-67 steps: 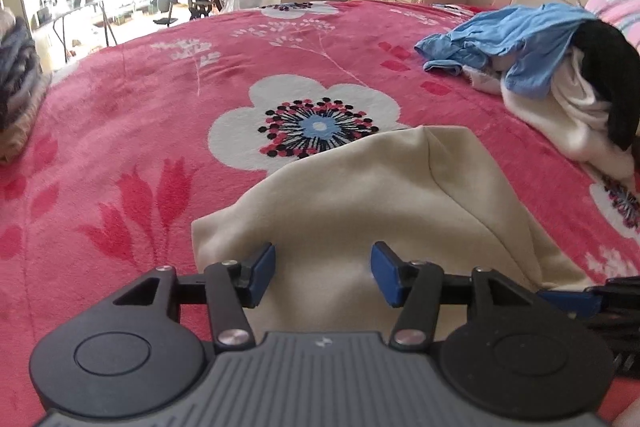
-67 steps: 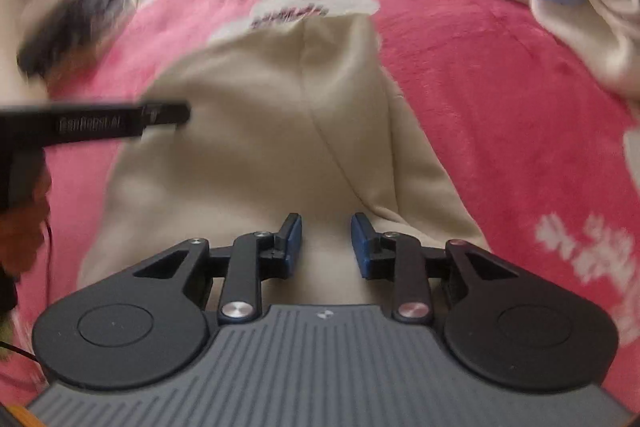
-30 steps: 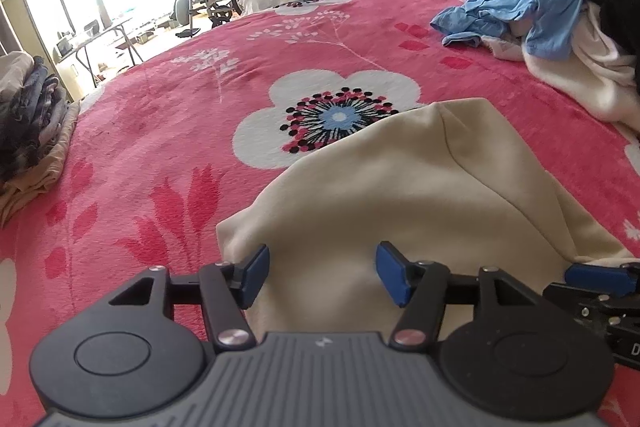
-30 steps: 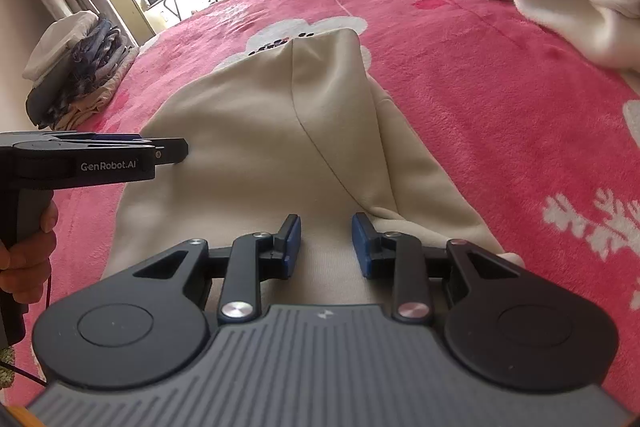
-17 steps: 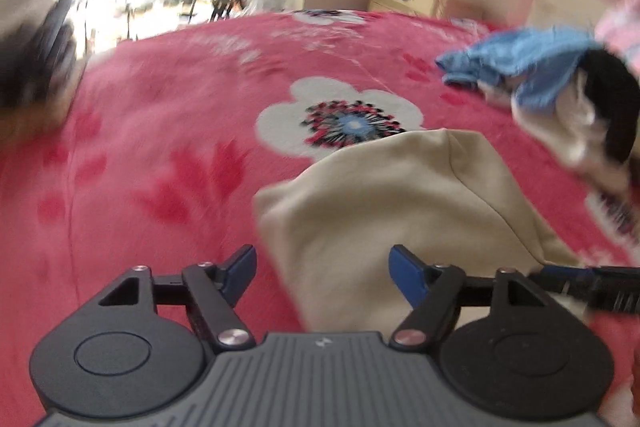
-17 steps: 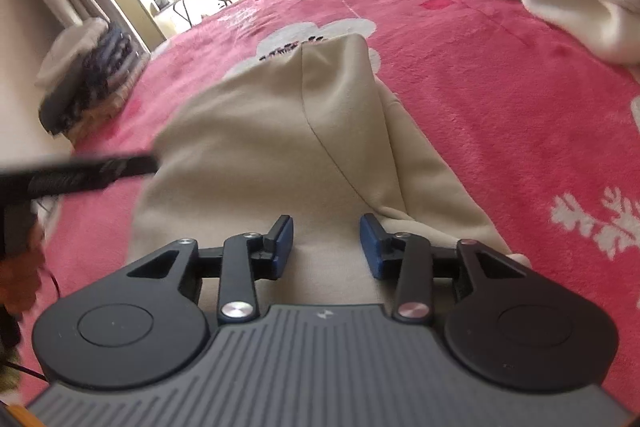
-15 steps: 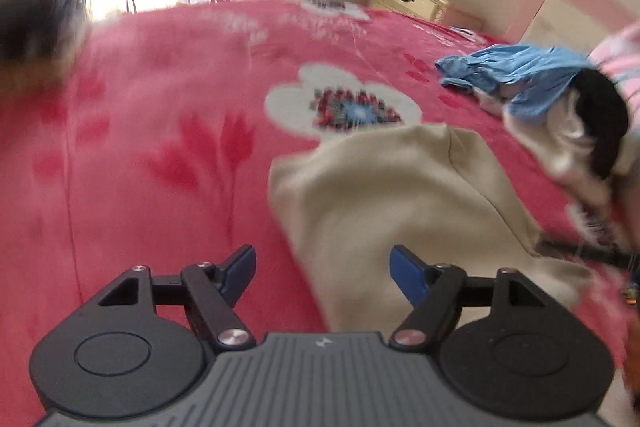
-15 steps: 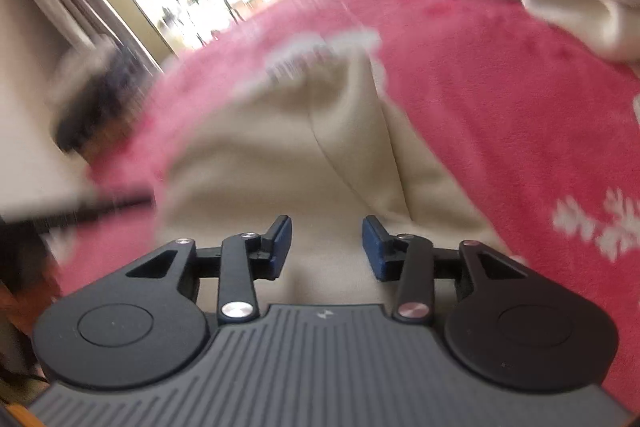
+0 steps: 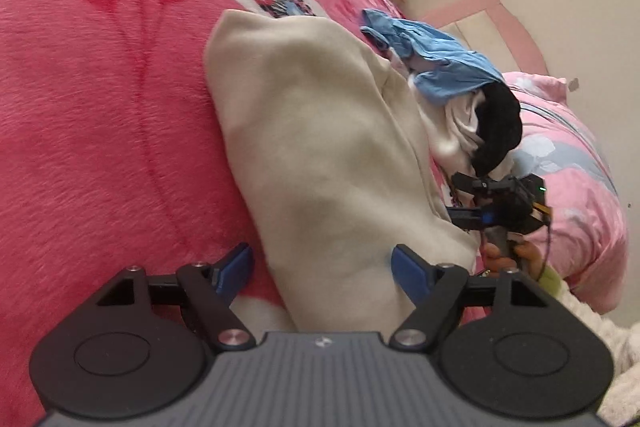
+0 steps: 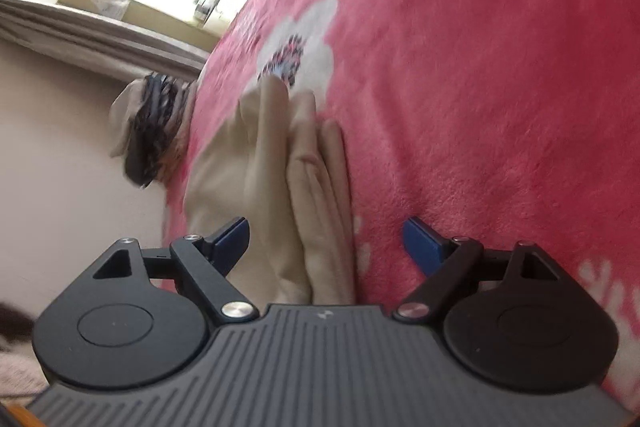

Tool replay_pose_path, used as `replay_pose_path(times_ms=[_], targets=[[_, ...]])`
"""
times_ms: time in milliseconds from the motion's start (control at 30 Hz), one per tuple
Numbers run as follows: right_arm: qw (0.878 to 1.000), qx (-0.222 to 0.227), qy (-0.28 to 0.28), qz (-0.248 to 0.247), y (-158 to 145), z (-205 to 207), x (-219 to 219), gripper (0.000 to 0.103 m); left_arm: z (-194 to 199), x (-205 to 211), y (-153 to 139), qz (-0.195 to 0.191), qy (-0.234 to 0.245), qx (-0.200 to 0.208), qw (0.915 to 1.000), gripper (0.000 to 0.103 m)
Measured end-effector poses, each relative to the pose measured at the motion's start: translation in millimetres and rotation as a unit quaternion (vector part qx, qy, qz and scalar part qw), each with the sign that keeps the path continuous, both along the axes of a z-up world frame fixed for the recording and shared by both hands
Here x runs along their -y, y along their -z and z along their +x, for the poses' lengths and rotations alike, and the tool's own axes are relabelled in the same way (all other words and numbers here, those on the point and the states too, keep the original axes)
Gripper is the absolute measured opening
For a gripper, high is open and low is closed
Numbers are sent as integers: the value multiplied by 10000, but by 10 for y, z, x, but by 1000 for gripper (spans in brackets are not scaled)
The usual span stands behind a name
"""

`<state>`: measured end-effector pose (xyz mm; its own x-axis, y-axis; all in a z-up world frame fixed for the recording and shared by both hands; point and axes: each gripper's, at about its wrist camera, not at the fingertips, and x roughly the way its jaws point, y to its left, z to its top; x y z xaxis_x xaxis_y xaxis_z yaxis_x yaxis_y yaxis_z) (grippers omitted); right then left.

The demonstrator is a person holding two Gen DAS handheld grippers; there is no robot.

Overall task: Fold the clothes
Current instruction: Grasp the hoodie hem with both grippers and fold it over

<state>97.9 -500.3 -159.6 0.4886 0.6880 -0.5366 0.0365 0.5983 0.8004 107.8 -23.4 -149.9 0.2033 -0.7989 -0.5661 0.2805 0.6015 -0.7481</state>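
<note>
The step in hand looks like taking a fresh hold on the near end of the cream garment, which lies partly folded on the pink floral bedspread, so that it can be doubled over again. To do that well, each gripper should bite one near corner through all the stacked layers, not only the top one, and both should then lift and carry together so the fold line stays straight and the plush cover does not drag the cloth askew. The left gripper has its blue pads apart and nothing clamped; the garment's near end runs up between them, its left edge just beside the left pad, with bare bedspread under that pad. The right gripper has its jaws opening, and they press on nothing; the garment's layered right edge lies between them, nearer the left pad, and the right pad stands over bare bedspread. Far right on the bed sits a heap of unfolded clothes, well apart from the cream piece's near end.
</note>
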Motion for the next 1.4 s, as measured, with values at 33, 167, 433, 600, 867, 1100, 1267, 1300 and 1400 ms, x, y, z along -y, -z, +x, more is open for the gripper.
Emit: replay_pose_path(times_ms=[33, 167, 433, 600, 867, 1100, 1267, 1300, 1400], targets=[[9998, 10, -106, 171, 61, 31, 1, 88, 32, 26, 11, -34, 16, -36, 10000, 77], [9944, 132, -823, 655, 167, 323, -192, 89, 151, 178, 39, -74, 158, 34, 9998, 77], [9739, 321, -2039, 940, 194, 870, -744, 90, 231, 310, 105, -254, 68, 174, 9995, 77], [9725, 255, -2065, 1049, 111, 892, -957, 71, 201, 271, 72, -394, -232, 77, 9989, 65], [9850, 680, -1451, 639, -354, 543, -1094, 57, 41, 165, -201, -665, -383, 261, 9967, 54], [9840, 1241, -1128, 604, -922, 168, -1418, 53, -222, -270, -604, -862, -788, 665, 9909, 53], [9769, 1562, -1203, 824, -1193, 144, -1983, 53, -429, -1026, -931, -618, -1414, 847, 9844, 53], [9751, 1597, -1233, 917, -1229, 180, -2154, 53, -463, -1215, -994, -546, -1552, 861, 9826, 53], [9711, 1419, -1349, 1362, -1229, 398, -2743, 53, -538, -1797, -1211, -98, -1986, 969, 9752, 53]])
